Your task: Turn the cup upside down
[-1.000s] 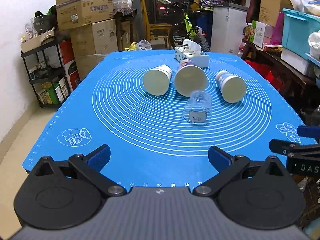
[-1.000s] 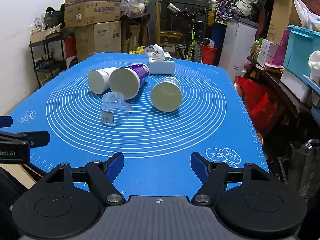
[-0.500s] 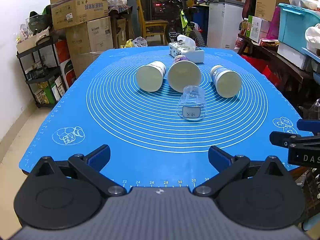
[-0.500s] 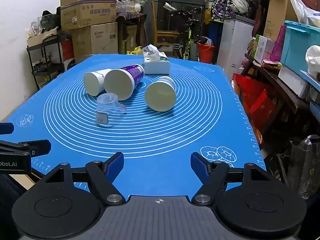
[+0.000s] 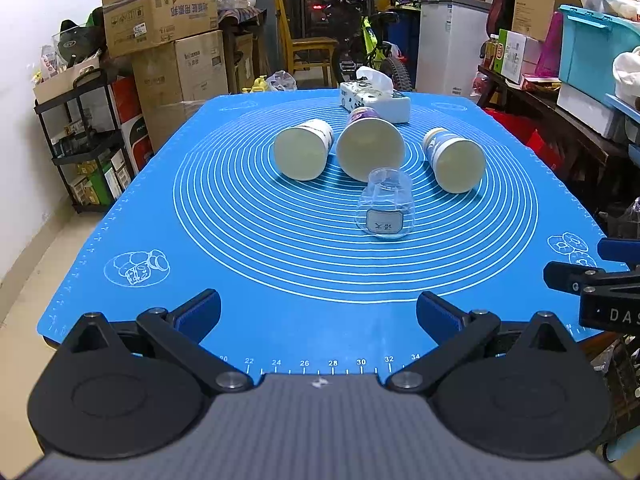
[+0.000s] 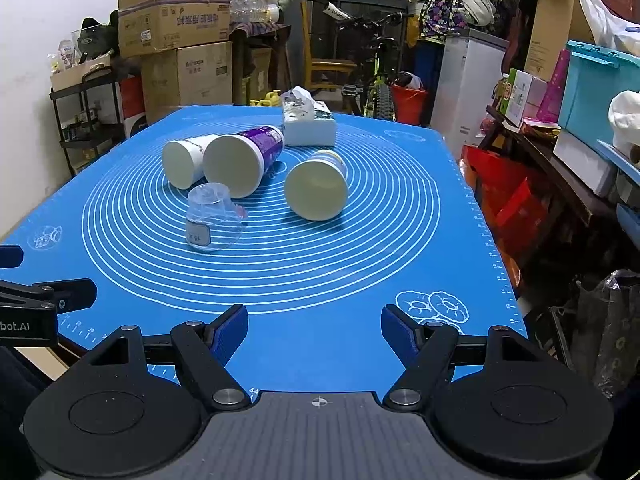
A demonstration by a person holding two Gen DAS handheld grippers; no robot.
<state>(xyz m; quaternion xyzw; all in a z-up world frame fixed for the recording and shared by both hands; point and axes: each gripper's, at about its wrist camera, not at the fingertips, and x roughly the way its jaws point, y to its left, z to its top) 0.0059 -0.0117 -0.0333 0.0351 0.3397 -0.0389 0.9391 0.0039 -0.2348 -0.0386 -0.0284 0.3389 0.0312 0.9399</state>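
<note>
A clear plastic cup (image 5: 385,209) with a small white label stands upside down on the blue mat (image 5: 240,248); it also shows in the right wrist view (image 6: 212,218). Behind it three paper cups lie on their sides, open mouths toward me: a white one (image 5: 302,149), a larger purple one (image 5: 370,148) and a blue-and-white one (image 5: 454,159). In the right wrist view they are the white cup (image 6: 182,164), the purple cup (image 6: 240,162) and the third cup (image 6: 318,186). My left gripper (image 5: 318,312) and right gripper (image 6: 314,332) are open and empty at the mat's near edge.
A tissue box (image 5: 374,98) stands at the mat's far side. Cardboard boxes (image 5: 160,12) and a black shelf (image 5: 80,140) are at the left. A table with bins (image 5: 592,56) is at the right, a bicycle (image 5: 372,52) behind.
Both grippers have drawn back a little toward the near edge, so the cups look slightly farther off. The cups have not moved. Both grippers stay open.
</note>
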